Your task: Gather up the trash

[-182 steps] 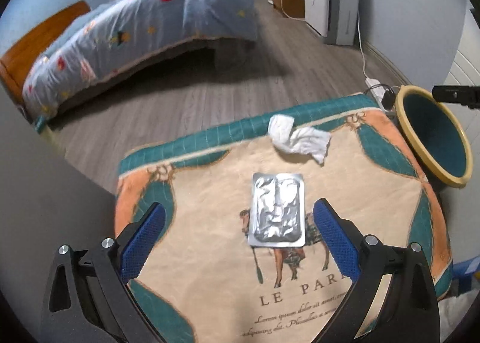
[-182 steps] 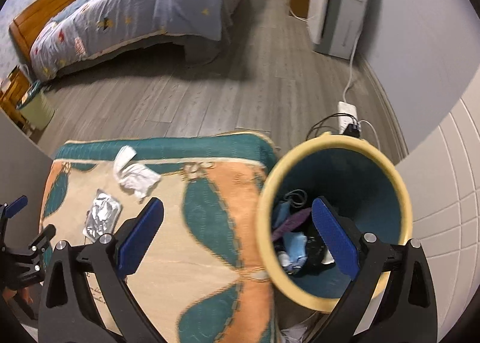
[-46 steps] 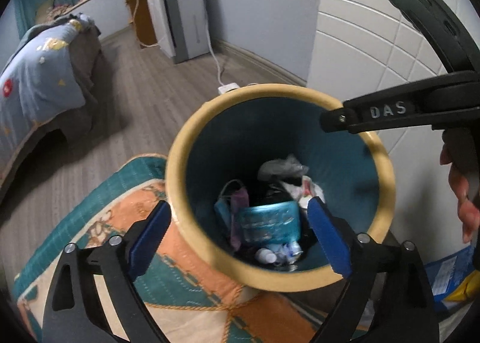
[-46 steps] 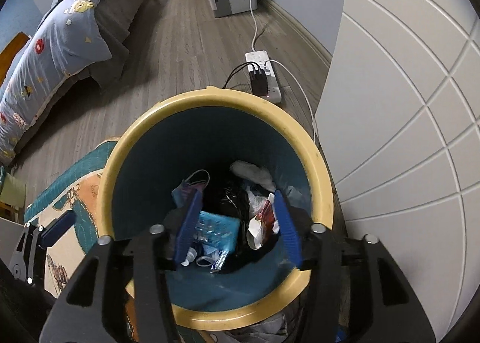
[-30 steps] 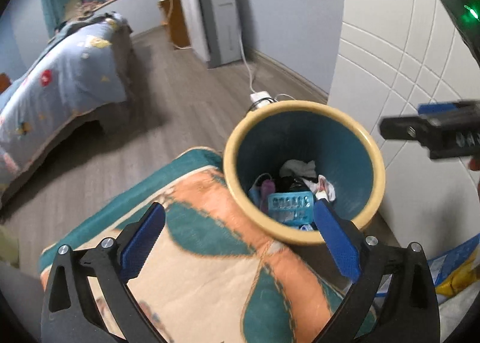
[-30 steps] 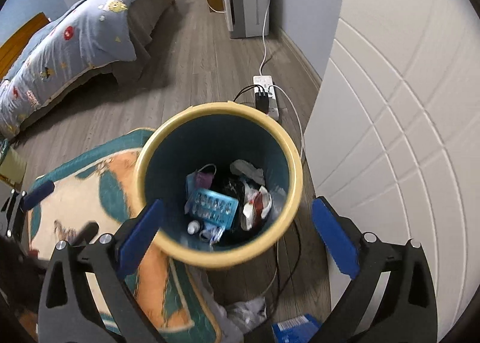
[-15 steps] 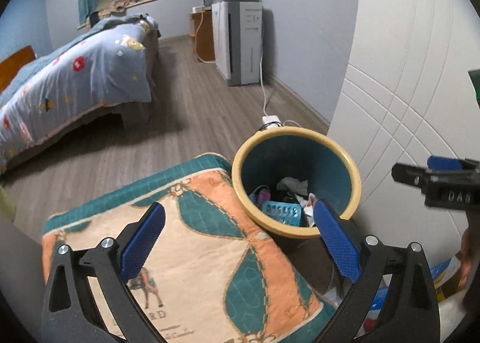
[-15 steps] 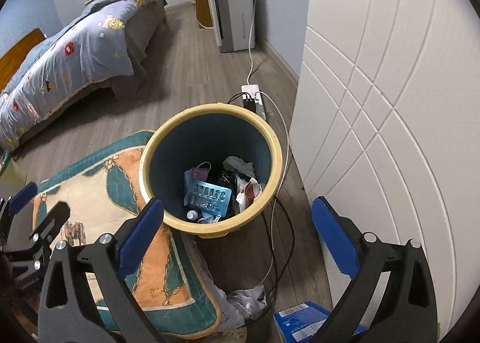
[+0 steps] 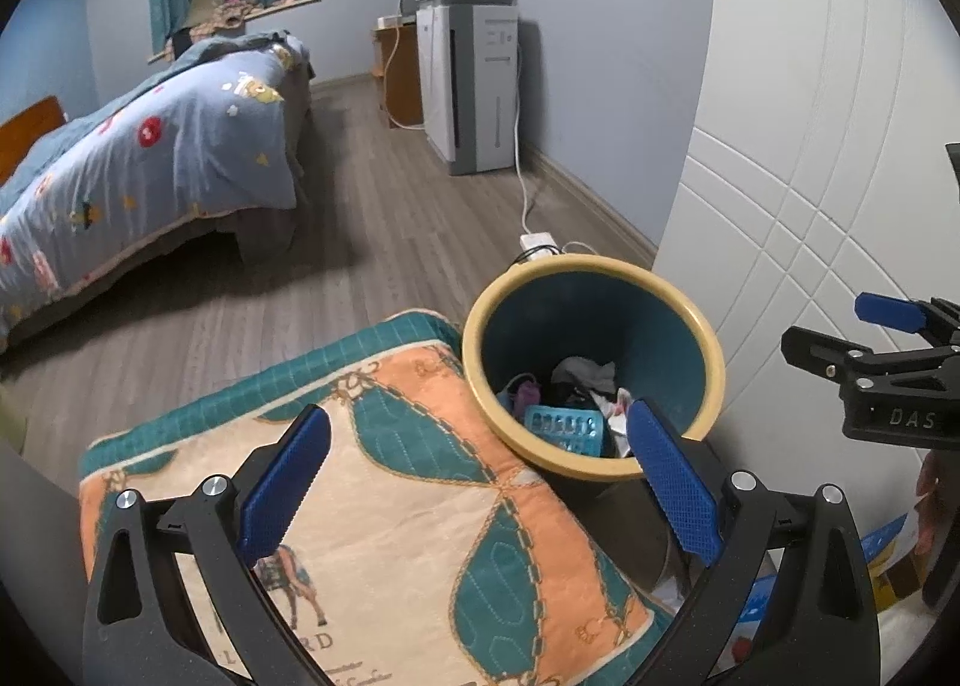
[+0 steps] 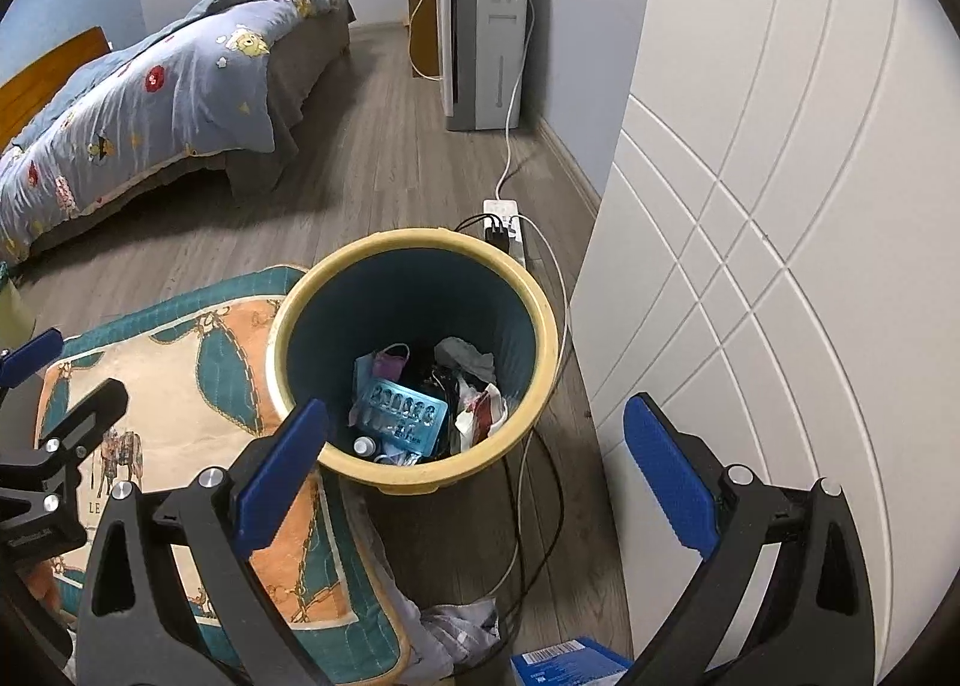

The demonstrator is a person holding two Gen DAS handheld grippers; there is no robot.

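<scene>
Beside the surface's right edge, the yellow-rimmed trash bin (image 10: 414,356) sits below the right tongs (image 10: 474,458); left tongs (image 9: 480,482) likewise gape wide, empty.

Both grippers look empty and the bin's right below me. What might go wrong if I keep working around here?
1. The yellow-rimmed teal trash bin stands tight against the patterned orange and teal cloth; bumping either might tip it.
2. Black and white cables trail on the floor beside the bin and could snag.
3. The left gripper and right gripper, both open, sit close together and might collide.
</scene>
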